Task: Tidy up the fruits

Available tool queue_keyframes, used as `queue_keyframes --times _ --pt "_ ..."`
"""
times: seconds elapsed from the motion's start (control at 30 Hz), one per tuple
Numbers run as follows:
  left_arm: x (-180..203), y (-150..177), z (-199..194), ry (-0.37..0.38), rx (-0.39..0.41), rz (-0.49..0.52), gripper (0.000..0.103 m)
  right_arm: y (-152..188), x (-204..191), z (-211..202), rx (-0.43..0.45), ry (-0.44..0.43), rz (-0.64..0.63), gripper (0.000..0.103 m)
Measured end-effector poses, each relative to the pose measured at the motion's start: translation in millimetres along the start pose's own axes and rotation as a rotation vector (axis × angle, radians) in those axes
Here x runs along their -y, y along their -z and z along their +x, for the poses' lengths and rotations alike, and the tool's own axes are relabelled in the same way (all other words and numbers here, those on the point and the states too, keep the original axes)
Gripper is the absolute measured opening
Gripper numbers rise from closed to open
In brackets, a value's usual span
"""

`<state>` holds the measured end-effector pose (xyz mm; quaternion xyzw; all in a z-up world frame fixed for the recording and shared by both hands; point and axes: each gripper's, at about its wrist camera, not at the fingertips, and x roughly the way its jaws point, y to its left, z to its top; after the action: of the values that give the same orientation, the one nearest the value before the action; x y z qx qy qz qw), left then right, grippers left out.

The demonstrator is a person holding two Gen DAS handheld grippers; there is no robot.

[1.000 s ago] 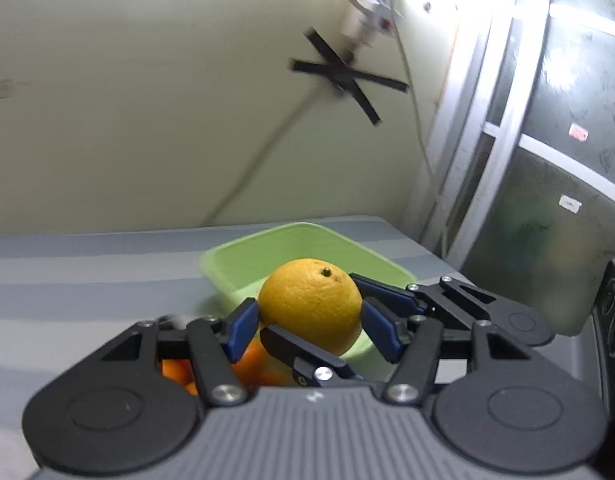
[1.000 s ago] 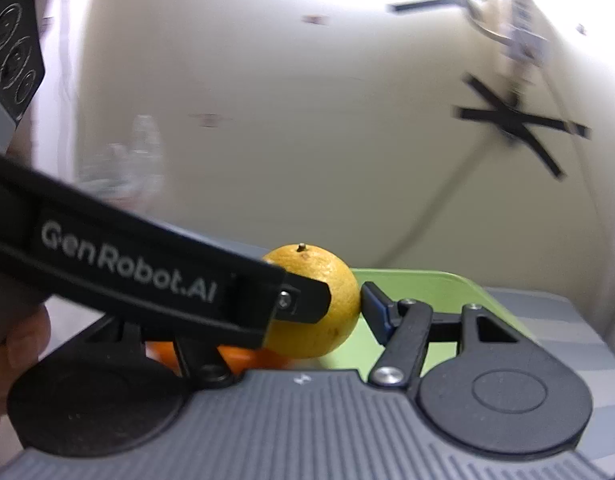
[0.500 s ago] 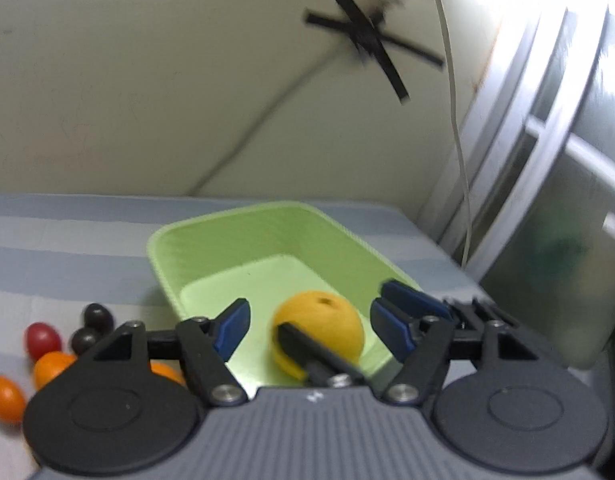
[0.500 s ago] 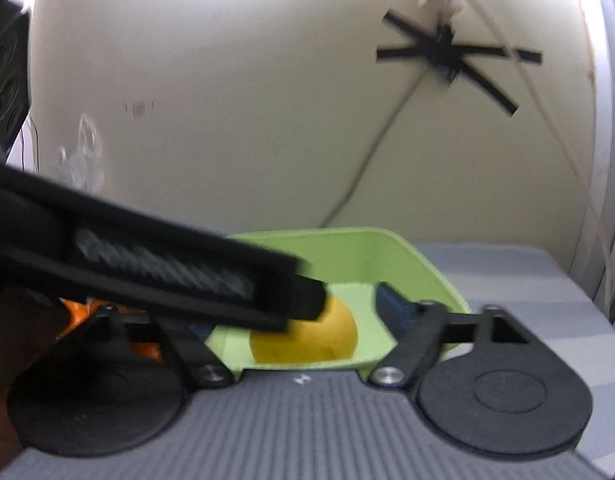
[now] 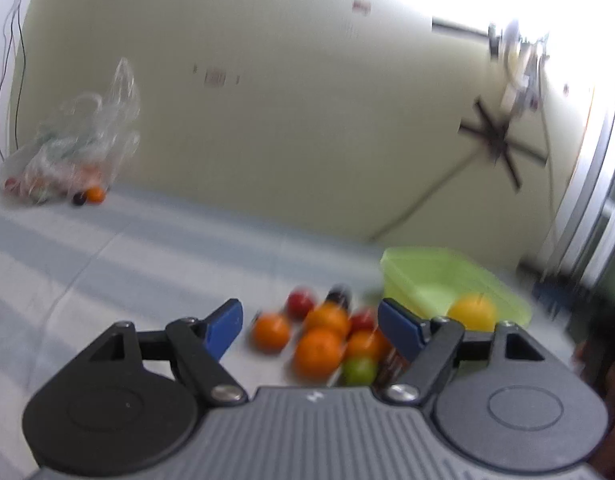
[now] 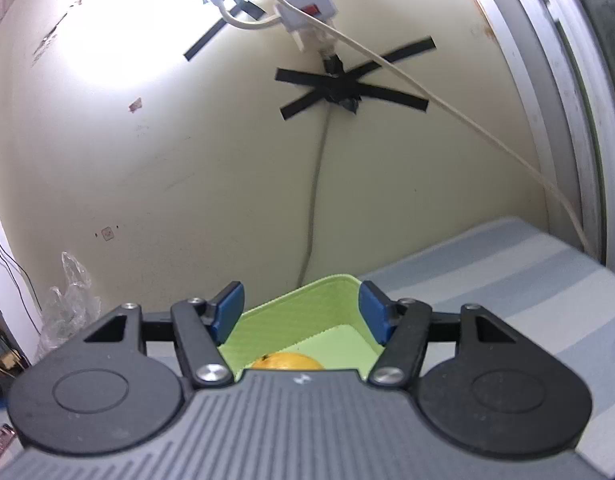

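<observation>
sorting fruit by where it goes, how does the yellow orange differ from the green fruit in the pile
The yellow orange lies inside the green bin; the green fruit sits outside it on the striped cloth.
The orange is yellow-orange and looks larger; the green fruit is lime green and looks smaller.
The orange lies alone; the green fruit is packed among the orange fruits.
Both are round, and neither is gripped.

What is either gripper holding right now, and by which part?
Nothing. The left gripper is opening with no fruit gripped; the right gripper is closing on air. The yellow orange lies free in the green basket.
</observation>
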<state>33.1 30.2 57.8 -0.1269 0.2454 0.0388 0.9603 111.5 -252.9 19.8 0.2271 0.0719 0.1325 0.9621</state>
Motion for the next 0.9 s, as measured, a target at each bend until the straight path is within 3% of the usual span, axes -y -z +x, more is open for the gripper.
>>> queue_keyframes --times 0.1,0.2,0.27,0.33,0.43,0.57,0.73,0.83,0.9 --pt "-1.1 19.6 8.1 -0.022 -0.041 0.048 0.077 3.5 -5.3 -5.1 0.019 -0.049 -0.033 0.06" --pt "-3.5 33.3 17.3 -0.033 -0.077 0.081 0.077 7.1 -20.2 -9.0 -0.016 -0.156 -0.075 0.051" --pt "-8.5 41.9 19.8 -0.034 -0.098 0.091 0.077 11.0 -33.7 -6.9 -0.047 -0.214 -0.132 0.05" --pt "-12.1 48.9 22.8 -0.029 -0.127 0.088 0.077 16.7 -45.5 -4.2 -0.091 -0.264 -0.184 0.041" --pt "-11.6 48.6 18.8 0.009 -0.114 0.097 0.077 29.0 -63.7 2.0 -0.179 -0.339 -0.265 0.036" --pt "-14.4 35.4 27.1 0.056 -0.112 0.043 0.077 46.8 -82.0 7.2 -0.251 -0.359 -0.395 0.035" --pt "-16.9 15.6 47.2 0.144 -0.14 -0.075 0.073 51.6 -84.4 17.7 -0.314 -0.331 -0.466 0.035" --pt "-5.5 13.9 43.4 0.138 -0.116 -0.006 0.064 56.6 -83.5 18.5 -0.38 -0.324 -0.478 0.035" --pt "10.1 15.8 33.2 0.139 -0.073 0.116 0.058 62.6 -81.8 14.5 -0.415 -0.321 -0.488 0.035"
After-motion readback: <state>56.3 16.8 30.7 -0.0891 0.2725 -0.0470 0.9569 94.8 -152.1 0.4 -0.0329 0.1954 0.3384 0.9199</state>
